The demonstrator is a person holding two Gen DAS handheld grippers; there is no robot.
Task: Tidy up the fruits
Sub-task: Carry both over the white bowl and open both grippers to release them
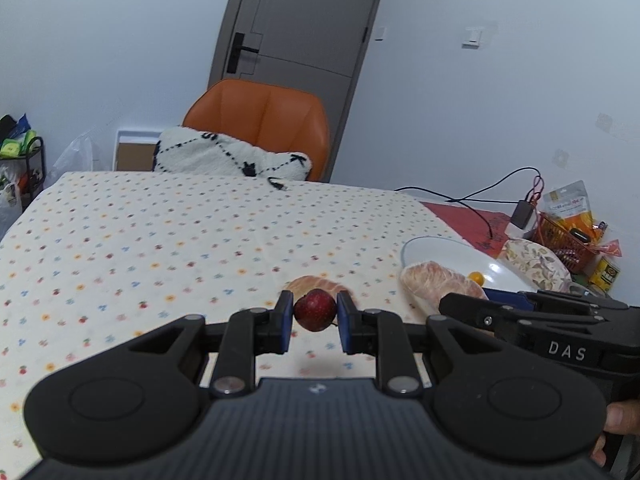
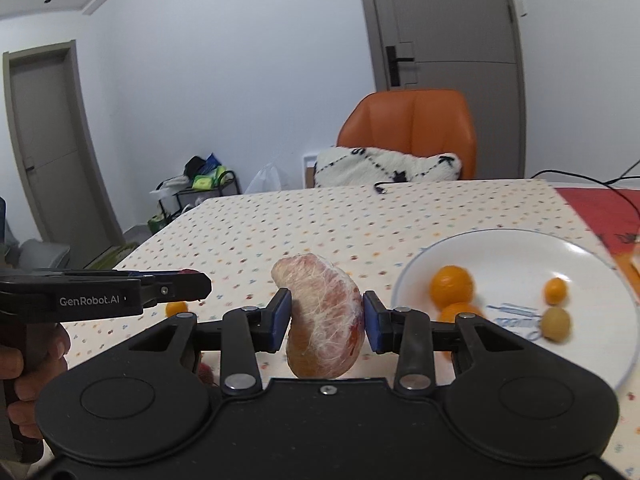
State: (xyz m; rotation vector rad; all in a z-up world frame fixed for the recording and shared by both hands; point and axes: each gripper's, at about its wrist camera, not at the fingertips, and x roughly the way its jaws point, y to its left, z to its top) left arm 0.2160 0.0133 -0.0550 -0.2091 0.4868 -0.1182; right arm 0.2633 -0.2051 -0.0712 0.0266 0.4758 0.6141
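Note:
My left gripper (image 1: 314, 314) is shut on a small dark red fruit (image 1: 315, 309) and holds it above the dotted tablecloth. My right gripper (image 2: 326, 316) is shut on a large peeled pomelo segment (image 2: 322, 320), held above the cloth just left of the white plate (image 2: 592, 364). The plate holds two oranges (image 2: 451, 286), a small kumquat (image 2: 555, 290) and a yellow-green fruit (image 2: 555, 323). Another pomelo segment (image 1: 316, 283) lies on the cloth beyond the red fruit. A small orange fruit (image 2: 176, 308) lies on the cloth under the left gripper.
An orange chair (image 1: 264, 120) with a white cushion (image 1: 224, 156) stands at the table's far side. At the right are an orange basket (image 1: 560, 240) of snacks, black cables (image 1: 480, 196), a charger, a patterned pouch (image 1: 536, 260) and a red cloth (image 1: 464, 216).

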